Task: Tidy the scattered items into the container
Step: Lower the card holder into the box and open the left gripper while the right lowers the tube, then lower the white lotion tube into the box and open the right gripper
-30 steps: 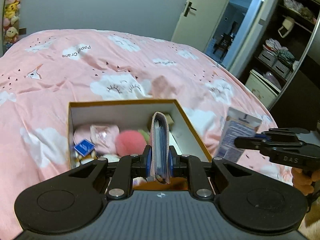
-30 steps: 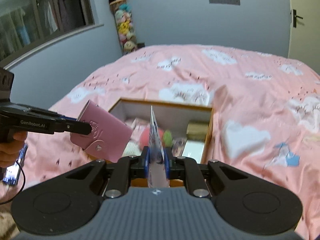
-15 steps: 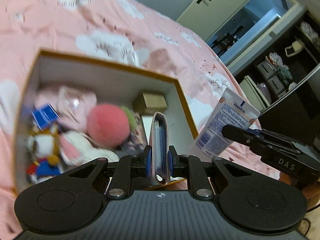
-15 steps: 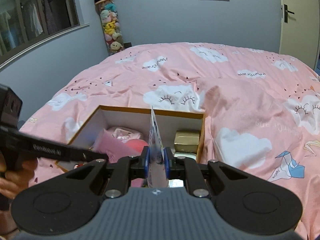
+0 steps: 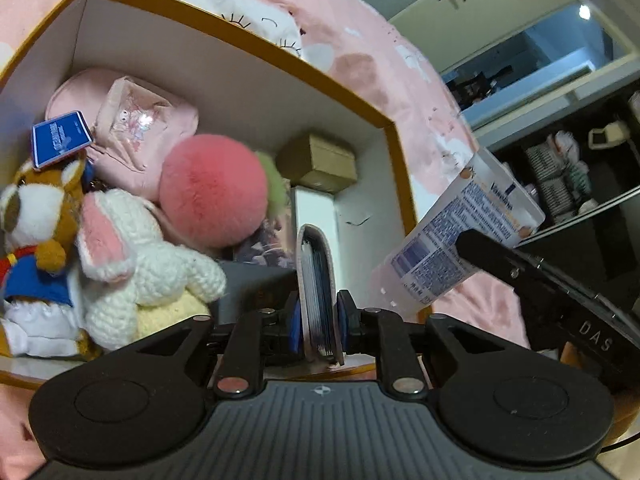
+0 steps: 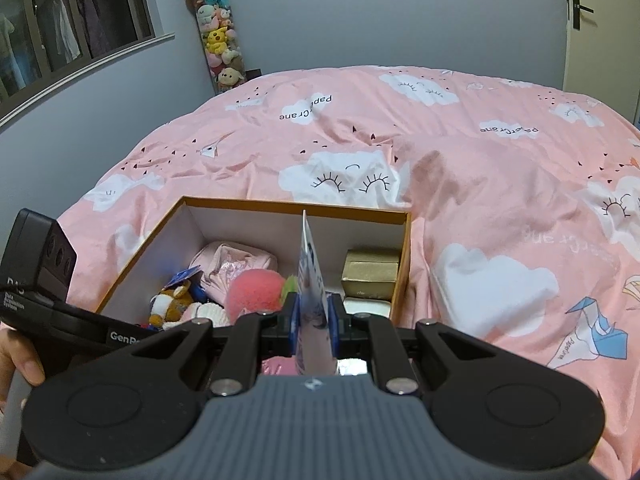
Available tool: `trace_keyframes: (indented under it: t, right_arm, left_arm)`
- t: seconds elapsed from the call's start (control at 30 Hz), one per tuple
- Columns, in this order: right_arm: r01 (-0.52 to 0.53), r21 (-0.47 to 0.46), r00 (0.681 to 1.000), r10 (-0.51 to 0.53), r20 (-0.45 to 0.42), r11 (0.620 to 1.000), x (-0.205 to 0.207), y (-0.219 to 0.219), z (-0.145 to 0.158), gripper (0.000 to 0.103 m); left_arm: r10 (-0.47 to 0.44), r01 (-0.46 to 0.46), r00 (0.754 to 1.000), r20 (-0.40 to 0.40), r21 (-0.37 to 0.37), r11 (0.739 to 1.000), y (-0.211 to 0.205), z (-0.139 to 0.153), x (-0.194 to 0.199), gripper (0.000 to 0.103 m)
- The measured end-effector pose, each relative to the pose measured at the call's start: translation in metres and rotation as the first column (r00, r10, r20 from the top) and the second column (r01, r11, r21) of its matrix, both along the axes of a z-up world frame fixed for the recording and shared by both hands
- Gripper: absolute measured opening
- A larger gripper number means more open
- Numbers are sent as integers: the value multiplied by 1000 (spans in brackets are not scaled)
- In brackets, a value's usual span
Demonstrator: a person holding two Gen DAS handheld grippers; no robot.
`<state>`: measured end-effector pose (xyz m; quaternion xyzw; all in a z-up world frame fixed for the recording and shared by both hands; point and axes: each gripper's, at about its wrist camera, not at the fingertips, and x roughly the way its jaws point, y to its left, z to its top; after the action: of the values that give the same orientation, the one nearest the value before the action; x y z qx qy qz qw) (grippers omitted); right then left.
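Box [image 5: 248,52], orange-rimmed, white inside, on the pink bed cover [image 6: 440,152]. Change noted against a second ago: the left gripper [image 5: 318,320] stood back from the near wall with the whole box ahead of it; it now hangs low over the near edge, the contents filling its view. Meaning, as a judgement: the card wallet [image 5: 318,280] is nearly delivered, and release into the free patch by the near right corner is the step in hand.

Contents, far left corner to right wall: pink pouch [image 5: 140,128], blue tag [image 5: 62,138], dog toy [image 5: 36,216], white crochet rabbit [image 5: 132,264], pink pompom [image 5: 212,192], gold carton [image 5: 320,162] at the far right corner.

Left gripper: tilted nose-down, jaws closed on the card wallet, which stands on edge between the pads, over the near edge.

Right gripper [image 6: 314,320]: level, held back from the near wall and above it, less shifted over the same second. Jaws pinched on a cream tube [image 5: 460,248], seen edge-on in its own view; the tube hangs outside the box, beside the near right corner.

Outstanding: both held items not yet inside.
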<state>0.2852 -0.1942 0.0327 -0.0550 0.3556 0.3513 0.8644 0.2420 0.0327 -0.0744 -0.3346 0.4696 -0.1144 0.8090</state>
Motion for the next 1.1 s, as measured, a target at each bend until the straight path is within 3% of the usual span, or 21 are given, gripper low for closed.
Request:
trace_keyframes:
  t: [0.23, 0.43, 0.53, 0.63, 0.83, 1.1]
  right_arm:
    - [3, -18, 1000, -3, 6, 1000, 7, 5, -6, 16]
    - [8, -38, 1000, -7, 18, 999, 11, 8, -10, 16]
    - [16, -47, 999, -15, 28, 999, 14, 9, -12, 16]
    - [17, -38, 1000, -17, 18, 999, 17, 10, -13, 16]
    - [31, -24, 999, -31, 18, 999, 23, 17, -15, 16]
    - [-24, -14, 999, 25, 48, 1000, 38, 45, -19, 16]
  left_arm:
    - [-37, 45, 998, -51, 167, 985, -12, 2, 3, 34]
    - [-63, 86, 995, -81, 324, 942, -24, 6, 1, 37]
    - [-87, 106, 993, -76, 310, 945, -25, 6, 1, 37]
    - [-105, 127, 991, -86, 307, 943, -27, 2, 4, 28]
    - [-107, 125, 991, -80, 267, 956, -25, 0, 4, 27]
    - [-103, 96, 995, 3, 333, 938, -11, 27, -3, 27]
